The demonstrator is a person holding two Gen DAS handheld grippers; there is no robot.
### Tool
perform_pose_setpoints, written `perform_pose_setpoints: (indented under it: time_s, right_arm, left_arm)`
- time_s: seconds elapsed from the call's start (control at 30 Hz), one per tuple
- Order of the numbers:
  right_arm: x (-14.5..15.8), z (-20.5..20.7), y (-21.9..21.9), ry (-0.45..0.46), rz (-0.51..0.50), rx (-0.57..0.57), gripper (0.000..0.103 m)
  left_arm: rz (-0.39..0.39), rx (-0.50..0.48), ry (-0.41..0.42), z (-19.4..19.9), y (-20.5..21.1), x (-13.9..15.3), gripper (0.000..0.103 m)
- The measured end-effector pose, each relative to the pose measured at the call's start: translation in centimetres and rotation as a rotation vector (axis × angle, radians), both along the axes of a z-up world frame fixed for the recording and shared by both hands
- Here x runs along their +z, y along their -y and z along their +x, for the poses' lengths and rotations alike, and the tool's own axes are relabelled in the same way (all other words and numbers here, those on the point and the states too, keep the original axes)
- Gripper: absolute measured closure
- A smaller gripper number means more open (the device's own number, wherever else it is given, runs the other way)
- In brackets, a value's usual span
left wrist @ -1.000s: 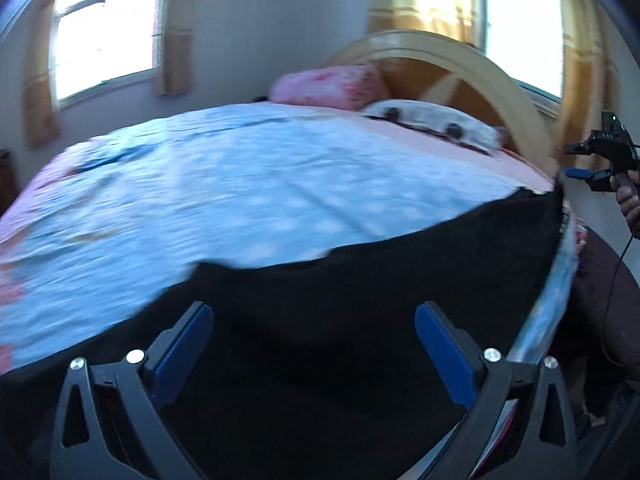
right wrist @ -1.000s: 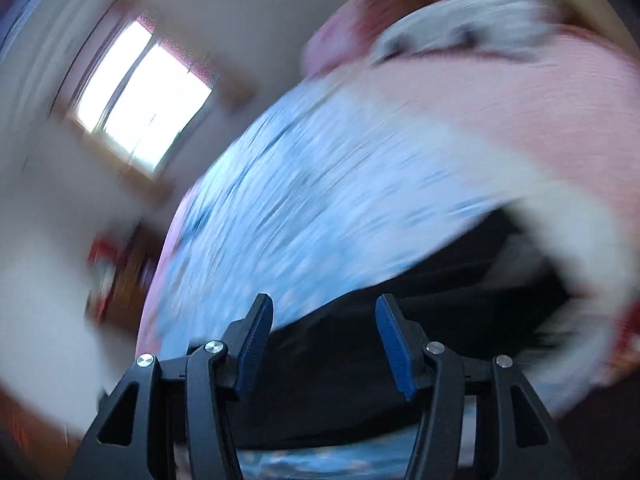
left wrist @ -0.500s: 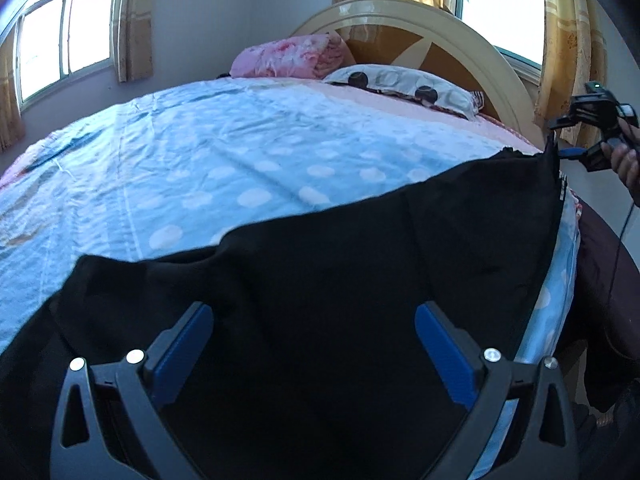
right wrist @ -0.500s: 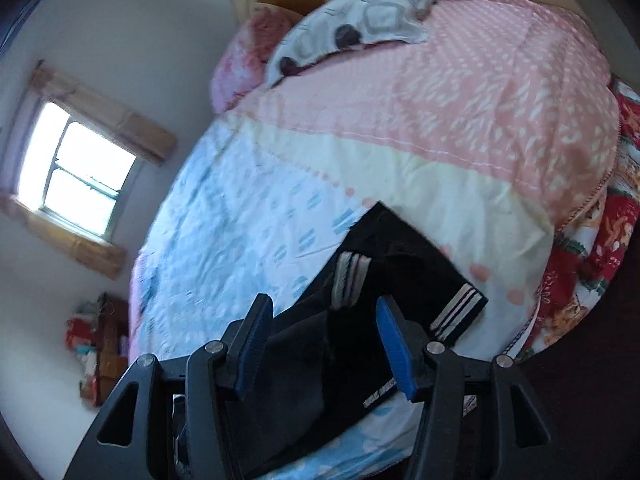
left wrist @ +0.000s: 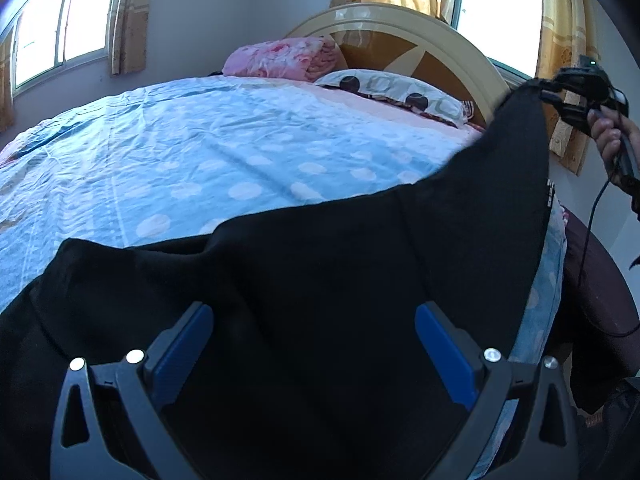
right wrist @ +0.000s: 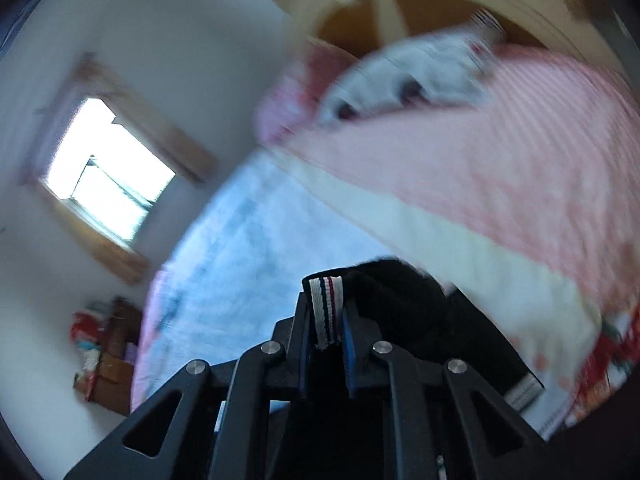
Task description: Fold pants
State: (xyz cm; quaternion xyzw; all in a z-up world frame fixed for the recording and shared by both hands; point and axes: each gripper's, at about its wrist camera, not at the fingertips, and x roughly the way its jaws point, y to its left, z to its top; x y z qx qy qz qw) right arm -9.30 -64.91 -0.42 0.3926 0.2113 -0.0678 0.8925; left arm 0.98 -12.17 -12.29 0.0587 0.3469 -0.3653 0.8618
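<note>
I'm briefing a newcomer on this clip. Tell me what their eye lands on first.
The black pants fill the foreground of the left wrist view, spread over the blue dotted bed, one corner lifted high at the right. There the right gripper is closing on the striped tab at the pants' edge. The left gripper stands open over the cloth.

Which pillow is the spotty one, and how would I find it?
Look at the bed's big round headboard. Two pillows lie in front of it; the spotty pillow is the flat white one nearer the window side. It has big dark dots, while its neighbour, the pink pillow, is puffy and flowery.
</note>
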Motion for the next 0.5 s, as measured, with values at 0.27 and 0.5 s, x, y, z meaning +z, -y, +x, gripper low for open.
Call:
perform_pose_setpoints:
  time_s: [0.27,0.5]
  right_arm:
    - [-9.9,-4.6,4.1,-0.208,0.156,-0.154,0.093]
    - [-9.3,-5.3,4.1,-0.174,0.104,-0.112,0.094]
  left_arm:
    - [0.030,-0.014,-0.004,0.0,0.5,-0.4,0.000]
    - [0.061,-0.014,0.006,-0.1,0.9,-0.7,0.000]
